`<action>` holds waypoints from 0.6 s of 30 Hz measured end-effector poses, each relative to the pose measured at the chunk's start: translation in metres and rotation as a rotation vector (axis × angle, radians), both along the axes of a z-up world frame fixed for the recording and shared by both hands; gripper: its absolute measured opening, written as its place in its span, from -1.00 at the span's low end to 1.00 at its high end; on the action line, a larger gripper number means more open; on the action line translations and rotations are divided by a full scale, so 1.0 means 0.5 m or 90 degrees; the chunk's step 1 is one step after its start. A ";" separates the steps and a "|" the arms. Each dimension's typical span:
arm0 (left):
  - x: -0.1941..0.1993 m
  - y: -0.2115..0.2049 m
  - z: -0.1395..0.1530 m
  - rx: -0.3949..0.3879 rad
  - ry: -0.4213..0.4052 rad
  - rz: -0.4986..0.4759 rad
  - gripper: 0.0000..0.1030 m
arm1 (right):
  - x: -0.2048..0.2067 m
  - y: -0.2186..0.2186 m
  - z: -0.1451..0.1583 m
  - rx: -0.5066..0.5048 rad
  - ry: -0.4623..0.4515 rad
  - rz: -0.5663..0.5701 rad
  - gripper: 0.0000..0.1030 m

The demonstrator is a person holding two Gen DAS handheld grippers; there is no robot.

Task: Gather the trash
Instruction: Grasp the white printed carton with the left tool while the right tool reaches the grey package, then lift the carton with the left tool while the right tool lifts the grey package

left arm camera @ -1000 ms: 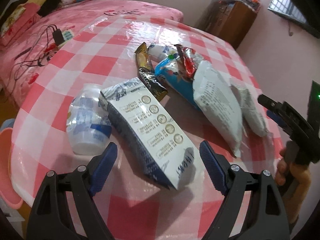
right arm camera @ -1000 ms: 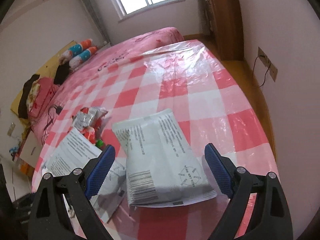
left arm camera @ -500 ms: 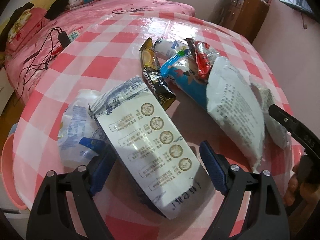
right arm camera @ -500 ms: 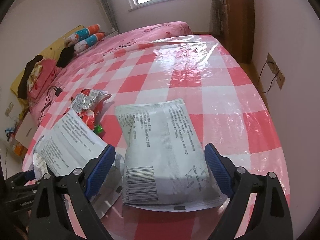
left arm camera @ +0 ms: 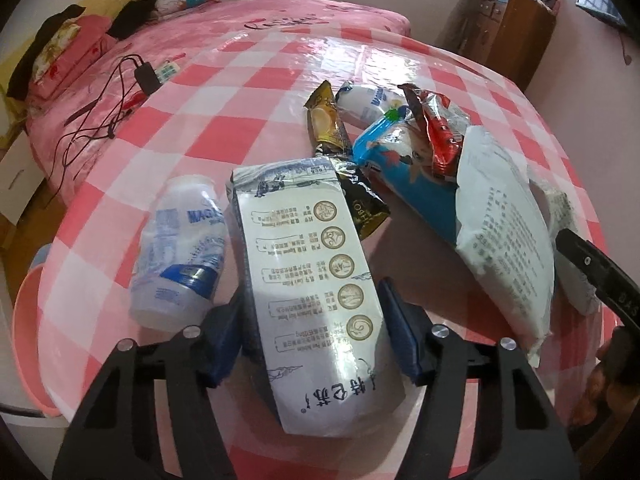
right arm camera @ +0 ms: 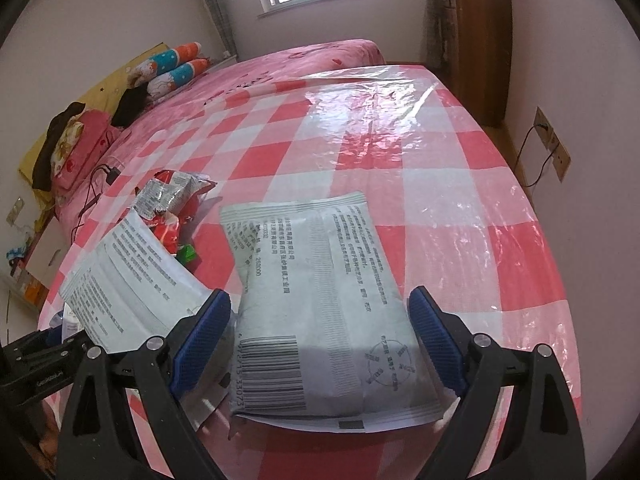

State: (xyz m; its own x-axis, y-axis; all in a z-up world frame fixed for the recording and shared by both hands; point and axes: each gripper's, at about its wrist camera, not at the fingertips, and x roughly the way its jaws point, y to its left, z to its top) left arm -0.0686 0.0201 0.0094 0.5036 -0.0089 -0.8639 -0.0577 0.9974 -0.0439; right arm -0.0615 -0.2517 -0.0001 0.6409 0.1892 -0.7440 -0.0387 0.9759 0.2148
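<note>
Trash lies on the checked tablecloth [left arm camera: 256, 92]. Left gripper [left arm camera: 308, 334] is closing around the near end of a white carton [left arm camera: 308, 264], a plastic bottle [left arm camera: 180, 248] just left. Right gripper [right arm camera: 320, 336] stands released, straddling a grey pouch [right arm camera: 320, 292].

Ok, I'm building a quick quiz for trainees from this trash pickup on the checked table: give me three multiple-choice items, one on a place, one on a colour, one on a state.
1. The white plastic bottle lies where, in the left wrist view?
A. left of the milk carton
B. on top of it
C. on the bed

2. The tablecloth checks are:
A. blue and white
B. red and white
C. green and yellow

3. The grey pouch between the right gripper fingers is:
A. lifted
B. flat on the table
C. upright

Answers: 1 A, the bottle is beside the carton's left edge; 2 B, the cloth shows red and white; 3 B, the pouch rests flat, pads apart.
</note>
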 end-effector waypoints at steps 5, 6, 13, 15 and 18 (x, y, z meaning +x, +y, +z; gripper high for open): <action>-0.001 0.003 0.000 -0.002 -0.002 -0.008 0.24 | 0.000 0.003 0.001 -0.018 0.002 -0.001 0.60; -0.001 0.004 0.001 -0.005 -0.002 -0.009 0.24 | 0.001 0.005 0.001 -0.023 0.002 -0.002 0.57; -0.002 0.009 0.002 -0.018 -0.004 -0.017 0.23 | -0.001 0.000 0.001 -0.027 -0.002 -0.001 0.39; -0.003 0.014 0.003 -0.027 -0.003 -0.017 0.23 | -0.002 0.000 0.003 -0.028 -0.004 0.003 0.34; -0.006 0.021 0.006 -0.038 -0.006 -0.019 0.23 | -0.003 -0.003 0.004 -0.022 -0.008 0.003 0.30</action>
